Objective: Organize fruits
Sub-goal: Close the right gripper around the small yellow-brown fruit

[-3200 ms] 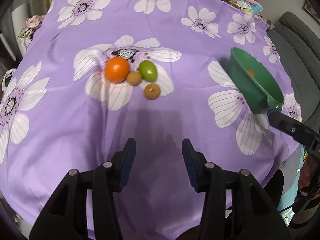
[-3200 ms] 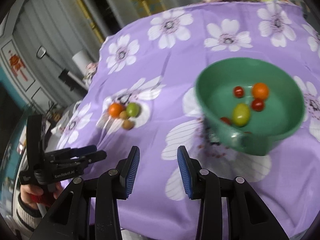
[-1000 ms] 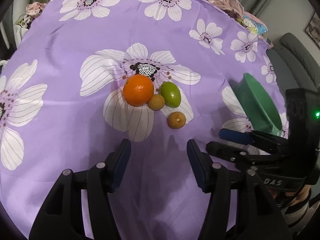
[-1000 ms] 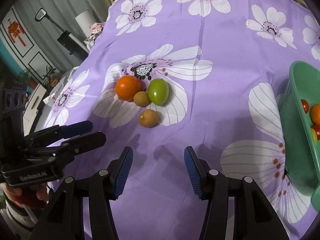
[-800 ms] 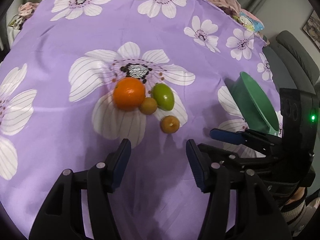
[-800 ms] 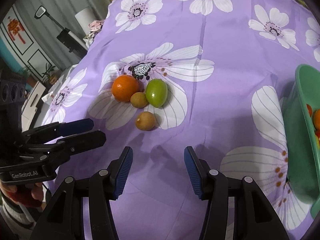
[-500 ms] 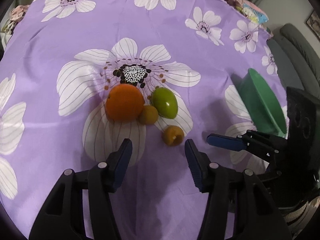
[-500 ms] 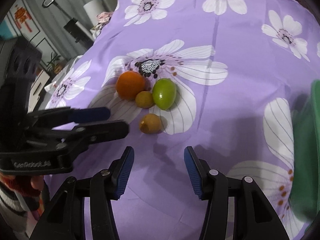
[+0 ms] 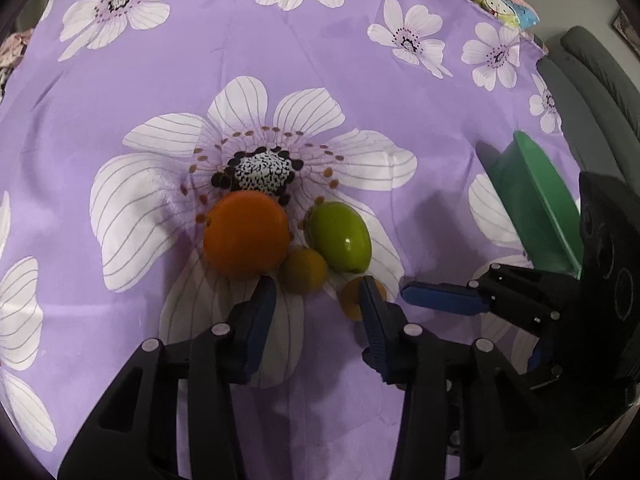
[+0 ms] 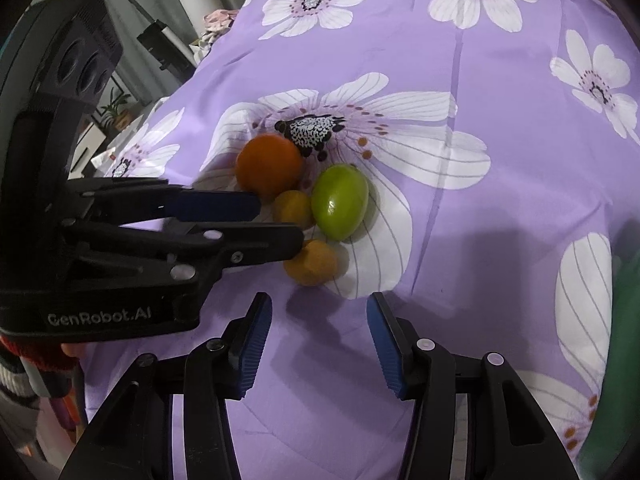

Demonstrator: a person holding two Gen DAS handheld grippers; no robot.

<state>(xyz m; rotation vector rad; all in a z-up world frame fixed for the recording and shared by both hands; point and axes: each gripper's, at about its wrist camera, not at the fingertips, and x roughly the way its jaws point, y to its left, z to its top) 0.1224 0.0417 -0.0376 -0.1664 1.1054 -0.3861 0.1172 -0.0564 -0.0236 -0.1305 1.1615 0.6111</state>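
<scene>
Left gripper (image 9: 316, 300) points steeply down, jaws just closing (nothing held) beside small fruit (image 9: 303, 270).

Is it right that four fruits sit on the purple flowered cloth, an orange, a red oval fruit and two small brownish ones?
Not quite. The oval fruit is green, not red, as the left wrist view shows. It lies beside the orange with the two small brownish fruits on the purple flowered cloth.
</scene>
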